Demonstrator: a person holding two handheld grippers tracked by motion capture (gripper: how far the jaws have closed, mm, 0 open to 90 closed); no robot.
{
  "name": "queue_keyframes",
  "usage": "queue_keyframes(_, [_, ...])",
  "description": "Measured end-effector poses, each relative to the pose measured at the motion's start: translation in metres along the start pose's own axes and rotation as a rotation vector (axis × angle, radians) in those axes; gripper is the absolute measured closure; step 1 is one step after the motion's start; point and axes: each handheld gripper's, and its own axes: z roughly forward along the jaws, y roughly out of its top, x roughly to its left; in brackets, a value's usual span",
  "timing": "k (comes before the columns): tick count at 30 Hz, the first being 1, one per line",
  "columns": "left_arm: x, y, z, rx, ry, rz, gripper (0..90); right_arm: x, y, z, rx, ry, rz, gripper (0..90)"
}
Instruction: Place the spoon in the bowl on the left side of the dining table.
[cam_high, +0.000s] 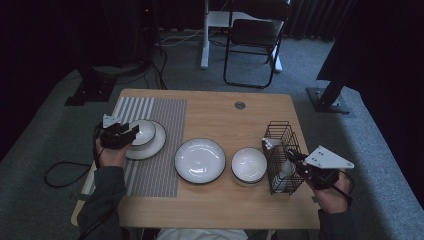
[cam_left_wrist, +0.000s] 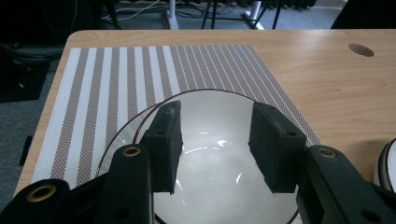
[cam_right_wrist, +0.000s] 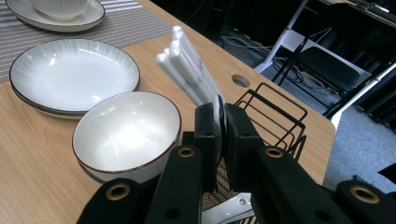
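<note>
**Right gripper pinching a spoon in the rack; left gripper idle over the mat bowl**

Step in hand: looked like table setting, cutlery pull stage. Right gripper (cam_right_wrist: 219, 122) was at the wire rack (cam_high: 281, 131) on the bench's (cam_high: 220, 210) right side, jaws nearly together and clamped on a thin white piece, judged a spoon (cam_right_wrist: 218, 108) edge. More white handles (cam_right_wrist: 187, 65) stood up out of the rack just behind the grip. Spoon was in the rack, not lifted clear.

Left gripper (cam_left_wrist: 215, 140) sat over the bowl (cam_left_wrist: 219, 168) that rests on a plate (cam_high: 159, 142) on the striped mat (cam_high: 160, 170). Jaws wide, pads above the bowl's inside, nothing between them.

Mid-bench: 1 large plate (cam_high: 200, 160) and 1 spare bowl (cam_high: 248, 165), just beside the rack, both untouched.

Next move, my read:
- Lift the spoon straight up so it clears the wires and the other handles.
- Carry it left, over the spare bowl, towards the mat setting.
- Risk: thin edge grip, spoon could pivot or slip.
</note>
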Motion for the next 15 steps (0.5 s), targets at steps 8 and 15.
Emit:
queue_keyframes(8, [0.0, 0.0, 0.001, 0.002, -0.001, -0.001, 54.8, -0.001, 0.01, -0.002, -0.008, -0.002, -0.019, 84.8])
queue_keyframes(15, [0.0, 0.001, 0.0, 0.004, -0.002, 0.001, 54.8, 0.0, 0.018, -0.002, -0.016, -0.001, -0.034, 84.8])
